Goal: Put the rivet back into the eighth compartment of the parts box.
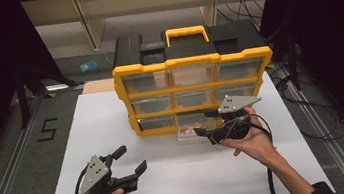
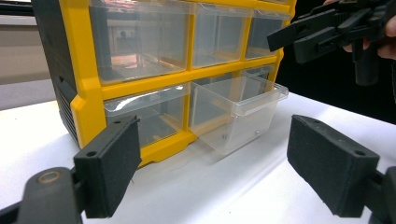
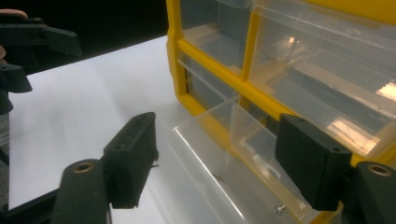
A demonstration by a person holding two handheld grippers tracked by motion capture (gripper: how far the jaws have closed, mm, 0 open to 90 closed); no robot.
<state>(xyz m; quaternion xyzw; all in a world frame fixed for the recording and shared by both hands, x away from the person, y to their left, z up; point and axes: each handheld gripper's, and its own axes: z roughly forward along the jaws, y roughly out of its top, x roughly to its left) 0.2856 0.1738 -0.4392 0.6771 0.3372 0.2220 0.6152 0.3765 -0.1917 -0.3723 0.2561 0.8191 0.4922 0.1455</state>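
The clear drawer point(image 2: 236, 114) sticks out of the bottom row, middle slot, of the yellow organizer point(image 1: 191, 64), its front resting on the white worktop point(image 1: 112, 120); small screws lie inside. The right gripper point(image 1: 207, 122) hangs just at its front, fingers point(image 3: 133, 156) spread, pinching nothing. The left gripper point(image 1: 130, 159) rests well apart near the worktop's front edge, fingers point(image 2: 109, 170) spread wide and empty.
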